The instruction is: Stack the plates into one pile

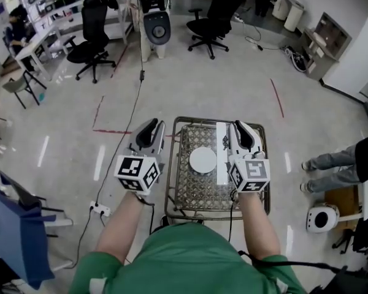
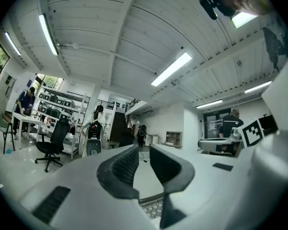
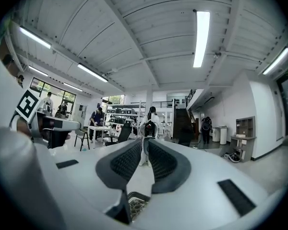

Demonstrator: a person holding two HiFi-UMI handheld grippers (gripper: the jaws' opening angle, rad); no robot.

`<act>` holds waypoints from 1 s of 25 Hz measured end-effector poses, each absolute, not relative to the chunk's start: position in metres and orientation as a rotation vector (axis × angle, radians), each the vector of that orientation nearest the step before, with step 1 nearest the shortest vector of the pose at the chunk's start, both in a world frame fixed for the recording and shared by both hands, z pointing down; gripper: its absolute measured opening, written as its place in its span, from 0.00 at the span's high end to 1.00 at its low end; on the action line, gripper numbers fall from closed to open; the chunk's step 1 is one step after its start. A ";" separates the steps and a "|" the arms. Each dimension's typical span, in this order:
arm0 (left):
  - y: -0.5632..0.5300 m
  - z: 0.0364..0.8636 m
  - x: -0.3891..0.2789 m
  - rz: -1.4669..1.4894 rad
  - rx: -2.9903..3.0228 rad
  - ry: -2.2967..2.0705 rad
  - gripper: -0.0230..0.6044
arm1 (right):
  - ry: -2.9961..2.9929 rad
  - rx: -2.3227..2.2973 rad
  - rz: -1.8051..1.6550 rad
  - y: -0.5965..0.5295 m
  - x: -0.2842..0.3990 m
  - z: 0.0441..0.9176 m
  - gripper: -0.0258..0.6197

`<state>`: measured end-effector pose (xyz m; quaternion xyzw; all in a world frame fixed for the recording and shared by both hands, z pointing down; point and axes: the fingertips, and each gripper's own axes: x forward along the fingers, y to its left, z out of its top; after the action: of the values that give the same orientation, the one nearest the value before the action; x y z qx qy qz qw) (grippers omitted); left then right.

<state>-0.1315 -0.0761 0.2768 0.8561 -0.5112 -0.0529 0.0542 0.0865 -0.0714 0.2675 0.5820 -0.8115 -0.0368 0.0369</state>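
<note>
A white round plate [image 1: 203, 160] lies in the middle of a small table with a patterned top and a metal rim [image 1: 172, 185]; whether it is one plate or a pile I cannot tell. My left gripper [image 1: 148, 132] is held over the table's left edge and my right gripper [image 1: 240, 131] over its right side, both well above the plate and pointing level. In the left gripper view the left gripper [image 2: 144, 164] stands slightly open with nothing between its pads. In the right gripper view the right gripper [image 3: 145, 159] shows a narrow empty gap.
A bright white strip [image 1: 222, 153] crosses the tabletop beside the plate. Black office chairs [image 1: 92, 35] and a white machine [image 1: 154, 23] stand farther off. A person's legs [image 1: 331, 163] and a round white device [image 1: 322, 218] are at the right. A power strip [image 1: 100, 209] lies on the floor at the left.
</note>
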 end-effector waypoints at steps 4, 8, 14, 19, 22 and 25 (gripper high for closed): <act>-0.077 0.276 -0.124 -0.160 2.616 -1.530 0.83 | -2.498 1.783 -0.161 -0.068 0.088 0.258 0.85; -0.081 0.277 -0.123 -0.165 2.620 -1.517 0.83 | -2.489 1.786 -0.189 -0.070 0.086 0.255 0.85; -0.082 0.274 -0.121 -0.164 2.626 -1.512 0.83 | -2.535 1.759 -0.220 -0.068 0.080 0.249 0.85; -0.084 0.282 -0.124 -0.152 2.621 -1.512 0.83 | -2.593 1.745 -0.216 -0.068 0.072 0.252 0.85; -0.084 0.283 -0.127 -0.150 2.618 -1.518 0.83 | -2.591 1.758 -0.207 -0.070 0.073 0.254 0.85; -0.085 0.279 -0.128 -0.149 2.618 -1.522 0.83 | -2.577 1.768 -0.210 -0.071 0.075 0.251 0.85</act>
<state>-0.1280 -0.0855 0.2792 0.8621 -0.5014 -0.0489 0.0549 0.0748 -0.0714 0.2512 0.5645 -0.8227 -0.0670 0.0048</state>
